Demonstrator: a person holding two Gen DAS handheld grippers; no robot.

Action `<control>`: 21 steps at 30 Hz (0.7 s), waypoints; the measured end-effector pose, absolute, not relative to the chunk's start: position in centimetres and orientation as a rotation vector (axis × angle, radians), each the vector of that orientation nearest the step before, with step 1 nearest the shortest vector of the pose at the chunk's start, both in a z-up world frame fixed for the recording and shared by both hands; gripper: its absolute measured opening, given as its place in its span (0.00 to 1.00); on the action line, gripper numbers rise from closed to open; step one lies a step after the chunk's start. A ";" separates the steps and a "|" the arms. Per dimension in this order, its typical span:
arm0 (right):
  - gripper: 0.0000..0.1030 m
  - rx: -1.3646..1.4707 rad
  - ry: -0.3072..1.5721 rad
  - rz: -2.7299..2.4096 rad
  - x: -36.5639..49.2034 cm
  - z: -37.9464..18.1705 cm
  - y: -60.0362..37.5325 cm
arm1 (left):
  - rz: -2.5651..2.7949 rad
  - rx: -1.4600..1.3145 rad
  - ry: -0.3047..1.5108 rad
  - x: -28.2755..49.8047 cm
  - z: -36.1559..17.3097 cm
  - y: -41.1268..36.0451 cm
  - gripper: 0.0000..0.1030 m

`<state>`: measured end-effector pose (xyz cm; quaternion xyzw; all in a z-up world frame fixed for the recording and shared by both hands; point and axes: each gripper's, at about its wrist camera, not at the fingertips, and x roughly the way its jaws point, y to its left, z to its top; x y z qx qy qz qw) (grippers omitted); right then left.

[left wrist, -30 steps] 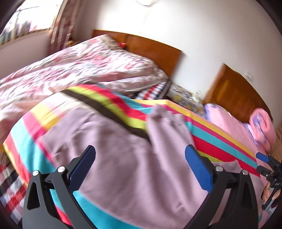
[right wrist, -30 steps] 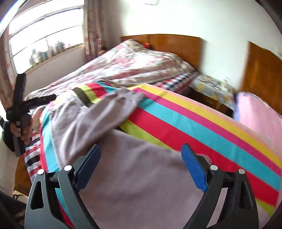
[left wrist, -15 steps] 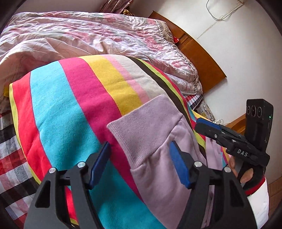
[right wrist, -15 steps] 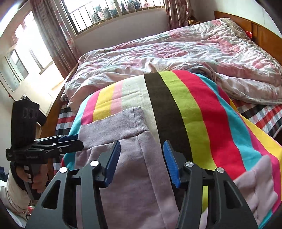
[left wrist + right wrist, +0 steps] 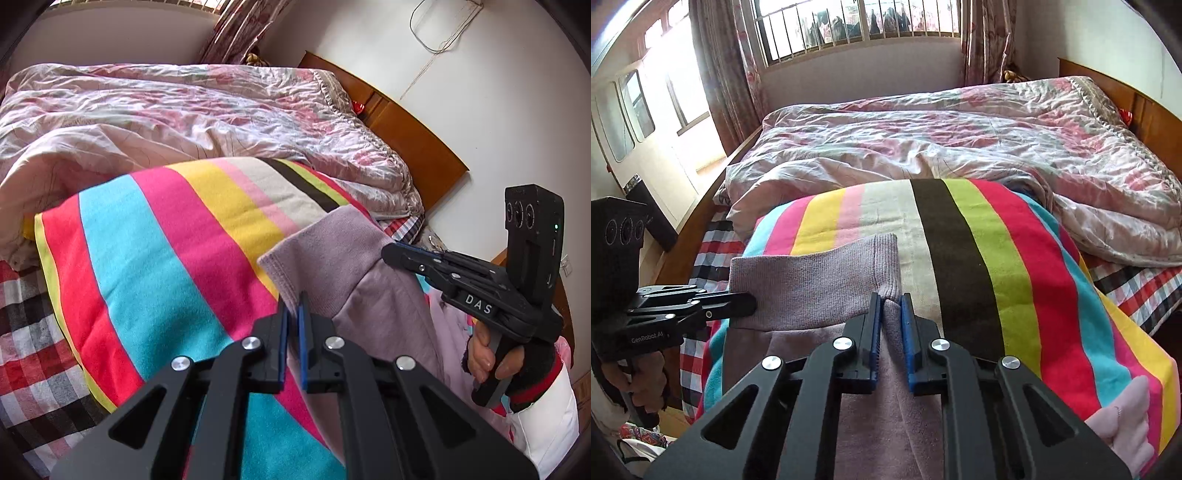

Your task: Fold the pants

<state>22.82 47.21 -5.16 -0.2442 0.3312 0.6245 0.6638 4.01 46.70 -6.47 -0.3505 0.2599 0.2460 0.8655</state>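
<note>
The pants [image 5: 820, 288] lie flat on the striped blanket [image 5: 1008, 266] with no fold made yet, so the whole job remains. At the waistband's near corners, the left gripper [image 5: 292, 314] is shut tight on one corner's edge, while the right gripper [image 5: 891, 314] is closing on the other with a pinch of cloth already between its blue pads (both tilt downward toward the blanket). Beyond the waistband the blanket runs to a rumpled floral quilt [image 5: 960, 129], then the window [image 5: 857, 26].

two claws [image 5: 292, 314] [image 5: 892, 314], one pants [image 5: 820, 280], one striped blanket [image 5: 155, 258], one quilt [image 5: 960, 140]
</note>
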 end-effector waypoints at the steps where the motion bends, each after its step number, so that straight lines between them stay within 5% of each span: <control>1: 0.13 -0.561 0.750 1.401 22.8 -5.3 47.5 | 0.520 -0.729 0.540 3.9 -6.1 46.7 0.05; 7: 0.16 -0.561 0.840 1.323 23.0 -9.0 49.3 | 0.590 -0.736 0.631 4.3 -8.3 47.7 0.09; 9: 0.21 -0.499 0.899 1.306 23.9 -8.7 49.0 | 0.641 -0.738 0.662 4.1 -9.1 48.1 0.24; 11: 0.47 -0.409 0.944 1.303 25.4 -6.7 47.4 | 0.737 -0.707 0.668 3.5 -8.6 48.4 0.57; 13: 0.52 -0.320 0.888 1.297 27.2 -3.4 44.1 | 0.848 -0.641 0.609 2.5 -6.4 47.7 0.74; 17: 0.52 -0.197 0.819 1.174 31.5 1.0 34.6 | 0.735 -0.543 0.519 3.4 -1.8 44.6 0.89; 21: 0.52 -0.103 0.920 0.968 35.4 -1.5 24.6 | 0.448 -0.519 0.554 8.1 -0.3 39.8 0.95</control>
